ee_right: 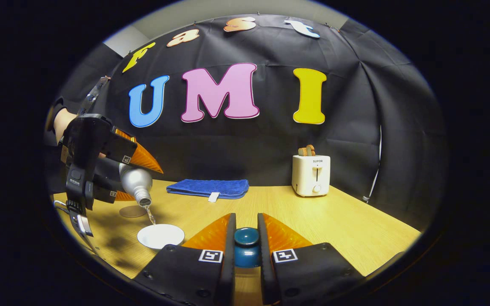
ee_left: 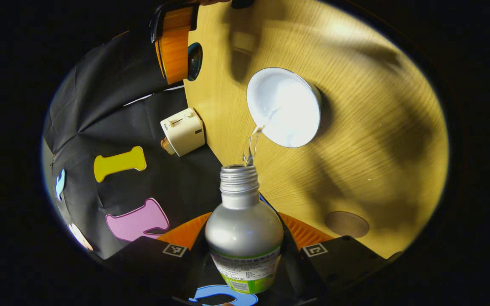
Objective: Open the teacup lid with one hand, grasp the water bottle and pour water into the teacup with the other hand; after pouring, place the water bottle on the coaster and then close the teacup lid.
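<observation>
In the right gripper view, the left gripper point(ee_right: 113, 176) clamps the tilted silver metal water bottle point(ee_right: 136, 182), streaming into the white round teacup point(ee_right: 160, 236); over-tilting could overshoot its rim. The right gripper point(ee_right: 246, 242) pinches the dark blue lid point(ee_right: 246, 238), which could slip.

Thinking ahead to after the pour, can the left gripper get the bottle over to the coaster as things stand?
Probably yes. The left gripper grips the water bottle, and the coaster lies bare on the table beside the teacup with nothing between.
</observation>
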`<state>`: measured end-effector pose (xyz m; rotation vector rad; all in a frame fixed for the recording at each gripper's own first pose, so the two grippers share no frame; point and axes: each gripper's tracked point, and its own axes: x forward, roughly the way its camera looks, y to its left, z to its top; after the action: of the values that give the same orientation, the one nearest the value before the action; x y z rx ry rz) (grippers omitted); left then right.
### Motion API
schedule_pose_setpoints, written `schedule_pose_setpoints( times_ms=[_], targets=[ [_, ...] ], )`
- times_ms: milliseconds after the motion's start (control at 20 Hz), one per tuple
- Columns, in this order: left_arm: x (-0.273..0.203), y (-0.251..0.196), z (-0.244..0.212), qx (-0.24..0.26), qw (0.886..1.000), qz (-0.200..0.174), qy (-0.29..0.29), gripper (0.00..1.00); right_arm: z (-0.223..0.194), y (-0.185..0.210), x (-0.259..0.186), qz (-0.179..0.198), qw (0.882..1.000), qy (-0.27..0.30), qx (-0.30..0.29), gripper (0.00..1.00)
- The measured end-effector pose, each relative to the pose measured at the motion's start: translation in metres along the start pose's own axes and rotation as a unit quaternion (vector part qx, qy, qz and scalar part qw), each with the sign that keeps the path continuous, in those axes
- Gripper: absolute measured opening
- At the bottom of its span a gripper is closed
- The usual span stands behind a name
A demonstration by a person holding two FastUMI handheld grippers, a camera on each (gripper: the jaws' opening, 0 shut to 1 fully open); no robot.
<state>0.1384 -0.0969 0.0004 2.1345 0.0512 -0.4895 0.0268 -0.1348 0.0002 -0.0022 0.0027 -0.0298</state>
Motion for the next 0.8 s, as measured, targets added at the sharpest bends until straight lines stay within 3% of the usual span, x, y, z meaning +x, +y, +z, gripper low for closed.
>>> schedule_pose_setpoints(
  times_ms=[800],
  targets=[
    [-0.0045,0.003,-0.0016,0.076,0.997,0.006,0.025,0.83,0.0001,0.0004,0.0,0.003,1.0,0.0,0.0,0.28]
  ],
)
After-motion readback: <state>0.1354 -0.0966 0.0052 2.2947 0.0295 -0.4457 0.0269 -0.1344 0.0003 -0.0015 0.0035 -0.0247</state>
